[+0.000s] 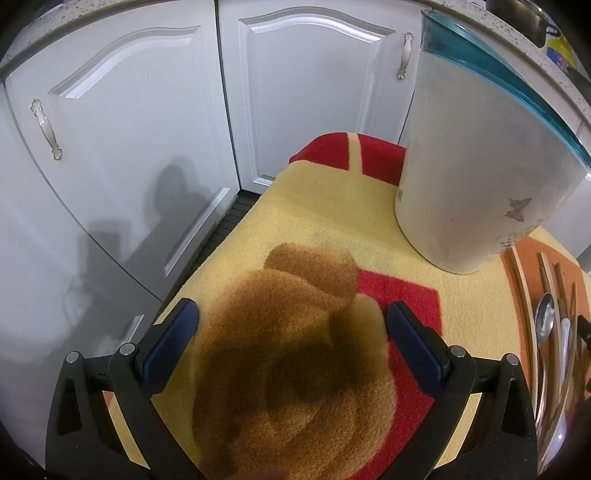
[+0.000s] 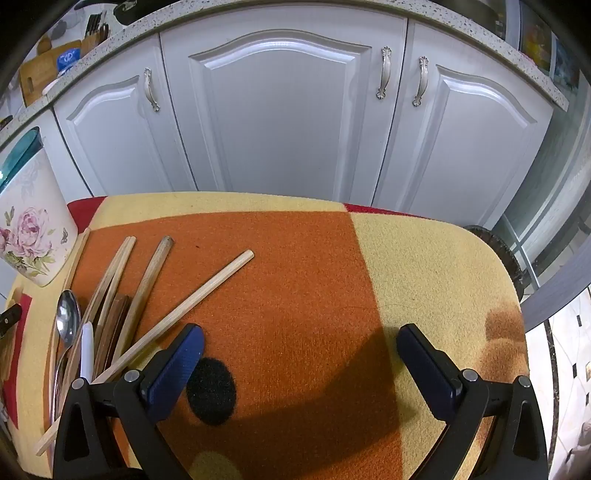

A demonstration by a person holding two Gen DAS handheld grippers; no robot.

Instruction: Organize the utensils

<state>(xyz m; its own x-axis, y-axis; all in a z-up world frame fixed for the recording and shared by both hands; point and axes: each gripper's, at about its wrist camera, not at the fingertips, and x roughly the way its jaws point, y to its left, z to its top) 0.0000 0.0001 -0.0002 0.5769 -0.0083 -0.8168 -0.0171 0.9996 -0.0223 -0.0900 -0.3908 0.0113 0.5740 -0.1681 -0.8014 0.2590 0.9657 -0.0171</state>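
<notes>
A pile of utensils lies on the towel-covered table [image 2: 295,266]: a metal spoon [image 2: 68,325], a white plastic piece [image 2: 87,350] and several wooden sticks [image 2: 147,280], one long stick [image 2: 184,314] angled right. A white floral holder with a teal rim [image 2: 29,229] stands upright behind them; it also shows in the left wrist view [image 1: 480,155]. My right gripper [image 2: 301,343] is open and empty just right of the pile. My left gripper [image 1: 291,314] is open and empty over the yellow towel, left of the holder. The spoon [image 1: 546,317] shows at that view's right edge.
White cabinet doors [image 2: 280,110] with metal handles stand close behind the table's far edge. A speckled countertop [image 2: 110,33] above carries a cutting board and knife block. A dark knife handle [image 2: 9,317] lies at the far left. A round dark stool edge [image 2: 506,251] is at right.
</notes>
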